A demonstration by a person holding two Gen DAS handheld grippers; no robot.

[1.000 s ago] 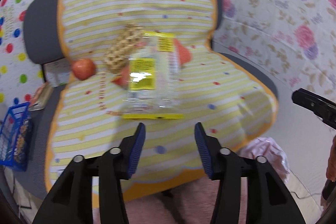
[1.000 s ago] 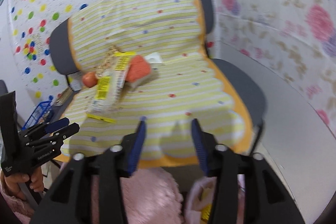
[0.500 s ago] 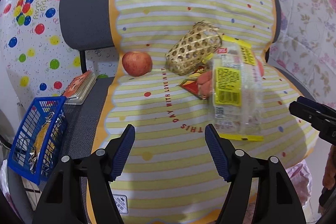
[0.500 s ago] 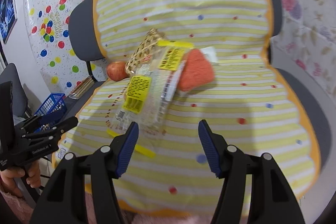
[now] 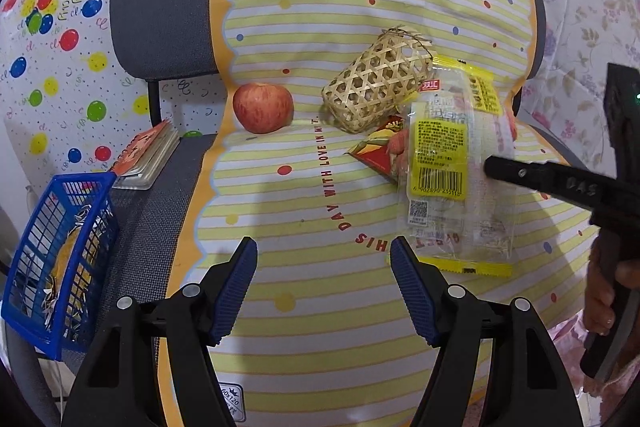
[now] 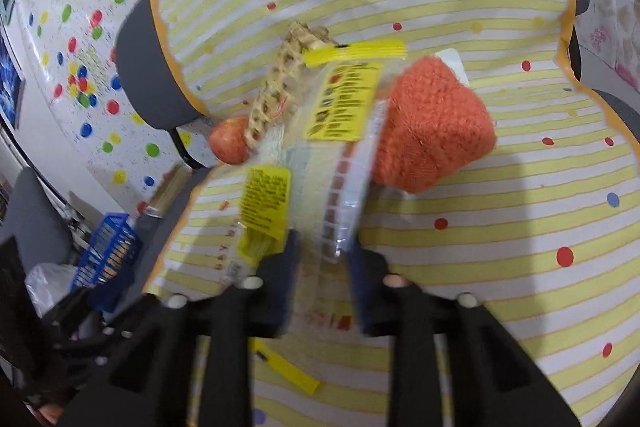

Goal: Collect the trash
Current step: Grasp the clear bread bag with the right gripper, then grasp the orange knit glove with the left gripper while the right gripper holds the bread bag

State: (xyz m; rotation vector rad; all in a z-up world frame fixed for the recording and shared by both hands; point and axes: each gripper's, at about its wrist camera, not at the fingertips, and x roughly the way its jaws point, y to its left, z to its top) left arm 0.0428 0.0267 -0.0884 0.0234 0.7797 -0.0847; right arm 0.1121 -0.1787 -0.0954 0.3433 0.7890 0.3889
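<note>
A clear plastic wrapper with yellow labels (image 5: 452, 167) lies on the striped yellow chair cover (image 5: 304, 211), partly over a red snack packet (image 5: 376, 151). My left gripper (image 5: 324, 279) is open and empty, hovering over the seat left of the wrapper. My right gripper (image 6: 320, 259) has its fingers around the wrapper's near part (image 6: 316, 163), still a little apart; the view is blurred. In the left wrist view one right finger (image 5: 536, 179) lies over the wrapper's right side.
On the seat lie an apple (image 5: 263, 108), a woven bamboo basket (image 5: 376, 83) on its side and an orange knitted cloth (image 6: 432, 131). A blue basket (image 5: 56, 267) holding scraps and a notebook (image 5: 148, 155) sit to the left.
Both grippers have moved closer to the seat. My right gripper has reached the wrapper and narrowed around it. My left gripper stays open.
</note>
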